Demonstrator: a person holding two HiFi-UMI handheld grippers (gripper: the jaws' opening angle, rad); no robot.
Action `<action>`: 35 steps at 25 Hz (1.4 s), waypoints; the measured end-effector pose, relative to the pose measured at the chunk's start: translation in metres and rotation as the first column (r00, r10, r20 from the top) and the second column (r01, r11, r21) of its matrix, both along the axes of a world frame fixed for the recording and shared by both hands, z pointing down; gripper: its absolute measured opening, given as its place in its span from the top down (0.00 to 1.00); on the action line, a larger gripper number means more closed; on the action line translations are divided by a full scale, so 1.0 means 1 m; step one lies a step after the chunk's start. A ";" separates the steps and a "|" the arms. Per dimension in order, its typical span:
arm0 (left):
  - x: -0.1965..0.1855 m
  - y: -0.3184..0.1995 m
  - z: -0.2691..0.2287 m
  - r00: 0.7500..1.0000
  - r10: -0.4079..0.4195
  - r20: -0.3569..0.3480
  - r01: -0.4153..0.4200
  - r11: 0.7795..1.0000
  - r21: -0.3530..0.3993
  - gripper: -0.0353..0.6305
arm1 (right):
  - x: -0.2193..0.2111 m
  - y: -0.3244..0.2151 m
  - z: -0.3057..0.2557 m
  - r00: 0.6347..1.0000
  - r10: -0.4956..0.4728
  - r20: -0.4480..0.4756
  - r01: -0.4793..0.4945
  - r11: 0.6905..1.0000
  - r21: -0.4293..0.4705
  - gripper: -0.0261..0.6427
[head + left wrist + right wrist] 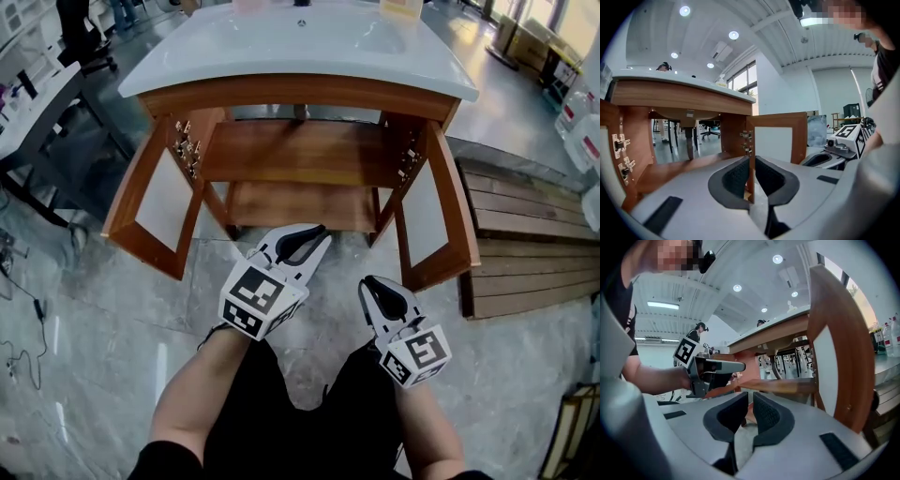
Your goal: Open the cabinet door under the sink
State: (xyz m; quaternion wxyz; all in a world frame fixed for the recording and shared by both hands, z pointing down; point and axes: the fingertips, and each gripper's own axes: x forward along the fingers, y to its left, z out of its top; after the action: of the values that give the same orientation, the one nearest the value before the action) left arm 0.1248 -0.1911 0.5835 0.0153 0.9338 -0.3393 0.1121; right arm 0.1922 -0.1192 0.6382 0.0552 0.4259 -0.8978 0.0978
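The wooden cabinet (300, 150) stands under the white sink (300, 47) with both doors swung outward. The left door (169, 197) and the right door (427, 211) each have a white panel in a wood frame. My left gripper (317, 232) hovers in front of the opening, apart from both doors. Its jaws (750, 159) stand a narrow gap apart with nothing between them. My right gripper (367, 281) is nearer to me, below the right door (839, 366). Its jaws (751, 395) are also a slit apart and hold nothing.
A low slatted wooden platform (534, 234) lies on the floor right of the cabinet. A white table (37, 103) stands at the left, with cables (19, 309) on the floor below it. My knees are under the grippers. Hinges (618, 150) stick out inside the cabinet.
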 end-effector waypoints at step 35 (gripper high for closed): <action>-0.161 -0.022 -0.475 0.956 -0.290 -0.038 0.286 0.954 -0.085 0.92 | -0.088 -0.029 -0.517 0.990 0.139 0.029 -0.139 0.990 -0.019 0.94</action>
State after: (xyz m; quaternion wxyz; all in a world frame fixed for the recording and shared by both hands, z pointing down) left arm -0.0358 -0.2130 0.1086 0.0765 0.8755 -0.4668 0.0984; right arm 0.1041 -0.1484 0.1208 0.0381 0.4853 -0.8659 0.1153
